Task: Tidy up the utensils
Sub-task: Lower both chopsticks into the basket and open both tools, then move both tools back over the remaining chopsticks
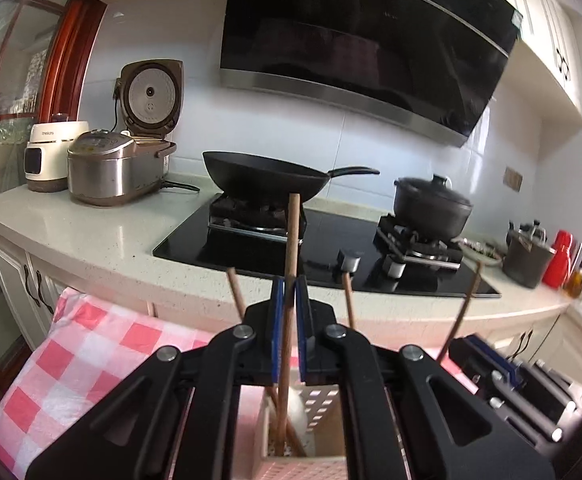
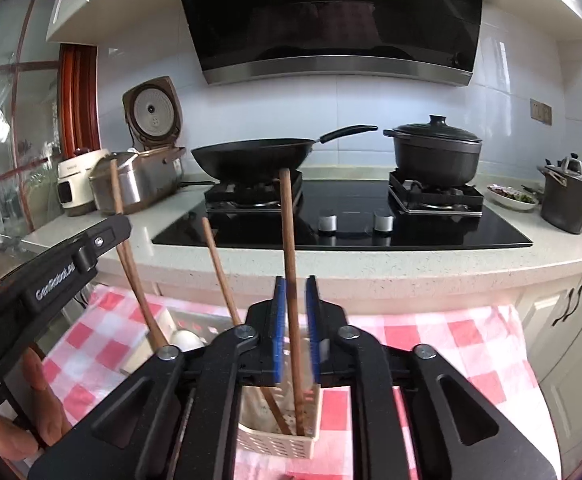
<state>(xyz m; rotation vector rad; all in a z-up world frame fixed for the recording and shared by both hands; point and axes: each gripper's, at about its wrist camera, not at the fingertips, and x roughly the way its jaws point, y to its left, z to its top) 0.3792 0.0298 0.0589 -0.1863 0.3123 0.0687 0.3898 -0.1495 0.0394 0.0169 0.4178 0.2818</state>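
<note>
Only right-wrist view shows a hand (image 2: 31, 412), right claw (image 2: 295, 328) parted round chopstick (image 2: 289, 240)

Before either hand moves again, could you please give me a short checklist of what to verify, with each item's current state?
1. left gripper clamped on left stick: ok.
2. right gripper loose around right stick, with a gap showing at one pad: ok.
3. Lower end of right stick inside the basket: ok.
4. Tip of left stick seated on the basket bottom: cannot tell, other sticks crowd it.
5. Basket upright on the checked cloth: ok.
</note>
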